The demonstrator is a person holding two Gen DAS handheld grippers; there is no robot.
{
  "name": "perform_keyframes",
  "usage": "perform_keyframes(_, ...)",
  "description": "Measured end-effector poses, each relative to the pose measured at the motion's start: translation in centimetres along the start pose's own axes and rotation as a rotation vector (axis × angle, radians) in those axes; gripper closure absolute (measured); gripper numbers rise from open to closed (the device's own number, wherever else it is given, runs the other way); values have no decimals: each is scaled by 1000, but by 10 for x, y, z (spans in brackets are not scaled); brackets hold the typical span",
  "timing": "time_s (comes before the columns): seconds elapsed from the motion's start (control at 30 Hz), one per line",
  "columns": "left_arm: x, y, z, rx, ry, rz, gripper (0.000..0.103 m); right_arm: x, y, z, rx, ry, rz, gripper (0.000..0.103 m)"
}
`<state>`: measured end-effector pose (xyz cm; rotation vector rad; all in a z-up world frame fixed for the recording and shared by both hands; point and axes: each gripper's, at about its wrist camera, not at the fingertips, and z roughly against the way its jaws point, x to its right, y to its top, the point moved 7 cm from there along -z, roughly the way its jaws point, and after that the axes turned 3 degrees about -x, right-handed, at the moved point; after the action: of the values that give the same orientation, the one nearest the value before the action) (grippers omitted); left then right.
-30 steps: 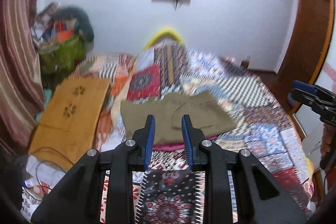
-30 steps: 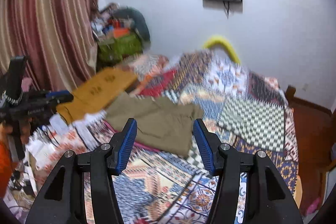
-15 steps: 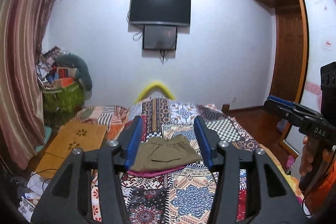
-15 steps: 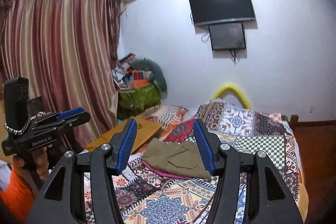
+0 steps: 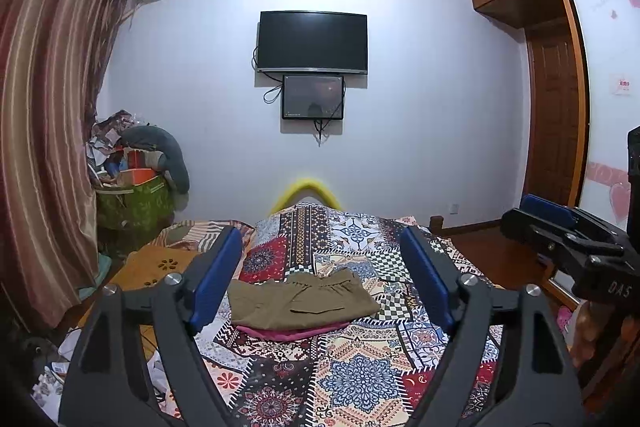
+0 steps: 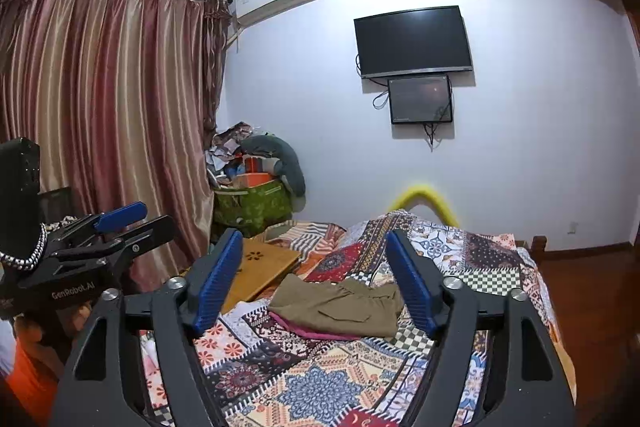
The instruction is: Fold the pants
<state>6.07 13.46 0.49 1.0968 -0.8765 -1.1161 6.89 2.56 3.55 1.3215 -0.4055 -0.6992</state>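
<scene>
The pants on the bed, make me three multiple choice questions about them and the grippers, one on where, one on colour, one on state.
1. Where do the pants lie?
A. On the patchwork bedspread
B. On the floor
C. In the green bag

2. What colour is the cloth peeking out under the pants?
A. Yellow
B. Pink
C. White

3. How do the left gripper and right gripper stand?
A. Both shut on the pants
B. One open, one shut
C. Both open, holding nothing

Answers: 1 A, the pants rest on the patterned bedspread; 2 B, a pink edge shows along their near side; 3 C, in each wrist view the blue pads stand wide apart, held above the bed.
</scene>
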Motion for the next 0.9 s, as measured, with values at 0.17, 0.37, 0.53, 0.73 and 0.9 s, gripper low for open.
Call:
perform_keyframes(0.17, 0, -4, 2, 4, 3, 10, 12, 2, -4, 0, -13, -38, 13, 18)
perform_keyframes(0.37, 5, -11, 4, 7, 18, -2, 7, 4, -7, 7, -11, -60, 10, 3)
perform_keyframes(0.53, 7, -12, 5, 13, 25, -15, 6, 4, -8, 9, -13, -81, 22, 0)
perform_keyframes(0.73, 9, -12, 7, 22, 16, -22, 6, 4, -9, 12, -17, -85, 18, 0)
perform_keyframes(0.9, 13, -11, 8, 23, 9, -27, 6, 4, -8, 15, -14, -87, 13, 0)
